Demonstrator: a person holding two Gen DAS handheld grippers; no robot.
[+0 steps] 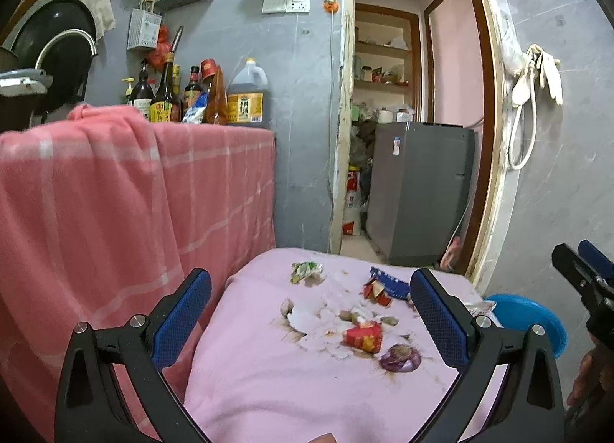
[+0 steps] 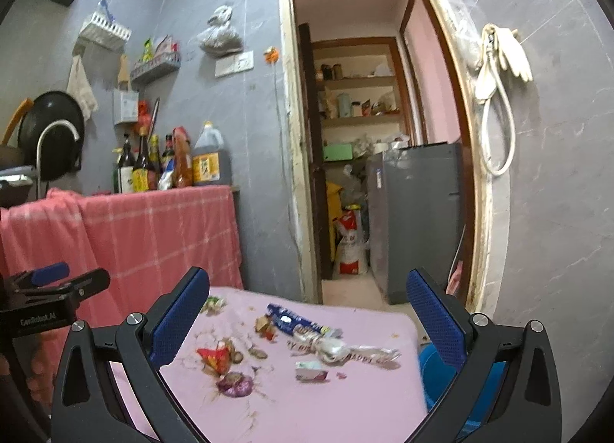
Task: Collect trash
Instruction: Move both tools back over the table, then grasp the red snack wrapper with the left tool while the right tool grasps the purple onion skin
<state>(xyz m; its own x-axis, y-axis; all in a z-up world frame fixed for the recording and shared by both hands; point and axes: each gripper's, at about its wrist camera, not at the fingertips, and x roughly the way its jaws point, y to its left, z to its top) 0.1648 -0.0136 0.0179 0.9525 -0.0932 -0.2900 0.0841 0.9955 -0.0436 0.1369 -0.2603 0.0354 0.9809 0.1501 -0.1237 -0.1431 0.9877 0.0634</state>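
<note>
Both claws, left gripper (image 1: 311,312) and right gripper (image 2: 307,312), gape empty above the pink cloth (image 2: 345,404); light wrappers like the red wrapper (image 1: 362,335) near its middle may skid or snag fabric when pinched.

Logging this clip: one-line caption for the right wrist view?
Open right gripper above pink cloth strewn with wrappers: red wrapper, blue wrapper; blue bin at right.

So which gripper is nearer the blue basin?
Right. The blue basin sits just beyond the pink cloth's right edge, close under the right gripper, jaws open. The left gripper, also open, hangs further left over the cloth, with the basin off to its right.
</note>
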